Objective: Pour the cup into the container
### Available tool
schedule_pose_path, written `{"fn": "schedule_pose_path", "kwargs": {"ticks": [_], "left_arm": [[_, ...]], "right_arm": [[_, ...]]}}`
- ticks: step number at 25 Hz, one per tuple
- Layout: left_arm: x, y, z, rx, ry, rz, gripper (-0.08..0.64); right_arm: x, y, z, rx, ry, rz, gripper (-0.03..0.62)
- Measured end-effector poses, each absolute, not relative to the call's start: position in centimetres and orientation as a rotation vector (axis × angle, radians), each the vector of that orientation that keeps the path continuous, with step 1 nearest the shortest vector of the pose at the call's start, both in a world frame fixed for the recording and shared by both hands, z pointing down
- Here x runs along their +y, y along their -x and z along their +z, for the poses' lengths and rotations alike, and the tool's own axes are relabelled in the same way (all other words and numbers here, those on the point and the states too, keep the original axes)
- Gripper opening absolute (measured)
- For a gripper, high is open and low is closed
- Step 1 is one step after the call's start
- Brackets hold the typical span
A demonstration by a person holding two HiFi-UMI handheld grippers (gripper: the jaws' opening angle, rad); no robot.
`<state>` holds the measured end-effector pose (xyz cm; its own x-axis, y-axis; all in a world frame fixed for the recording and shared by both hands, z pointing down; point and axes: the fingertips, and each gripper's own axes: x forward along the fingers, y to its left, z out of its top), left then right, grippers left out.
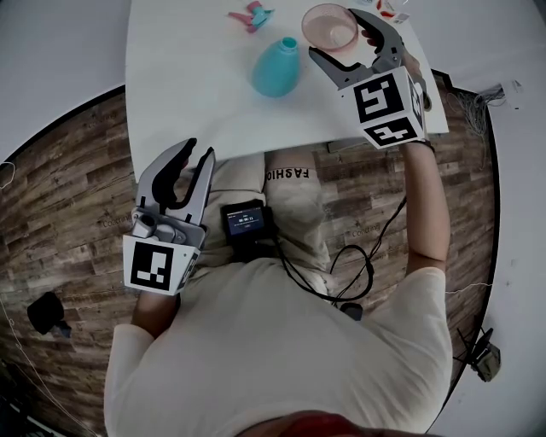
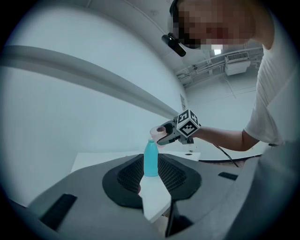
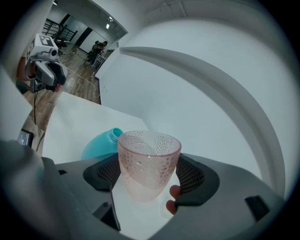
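A teal bottle (image 1: 275, 67) with an open neck stands on the white table (image 1: 188, 77). My right gripper (image 1: 334, 32) is shut on a pink dimpled cup (image 1: 329, 27), holding it just right of and beyond the bottle. The right gripper view has the cup (image 3: 147, 161) upright between the pads, the bottle (image 3: 101, 143) behind it at left, and fingertips (image 3: 173, 197) below the cup. From the left gripper view the cup (image 2: 157, 133) hangs beside the bottle's (image 2: 150, 158) top. My left gripper (image 1: 192, 158) is open and holds nothing, off the table's near edge.
A pink and blue plastic piece (image 1: 251, 14) lies at the table's far side, and small red and white items (image 1: 392, 8) sit at the far right corner. A small device with a screen (image 1: 245, 219) and cables rests on the person's lap. Wood floor surrounds the table.
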<state>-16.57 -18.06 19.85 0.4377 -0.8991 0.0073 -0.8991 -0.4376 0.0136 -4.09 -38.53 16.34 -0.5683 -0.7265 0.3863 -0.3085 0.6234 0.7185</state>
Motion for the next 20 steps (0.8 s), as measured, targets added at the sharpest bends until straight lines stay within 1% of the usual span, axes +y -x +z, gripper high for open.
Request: {"fn": "schedule_pose_path", "kwargs": {"ticks": [20], "left_arm": [[-19.5,16.5,18.4,-1.691,-2.655,-0.017,0.104]], "right_arm": [[-38.8,4.1,15.4,-2.137,-0.815,-0.812,0.373]]}}
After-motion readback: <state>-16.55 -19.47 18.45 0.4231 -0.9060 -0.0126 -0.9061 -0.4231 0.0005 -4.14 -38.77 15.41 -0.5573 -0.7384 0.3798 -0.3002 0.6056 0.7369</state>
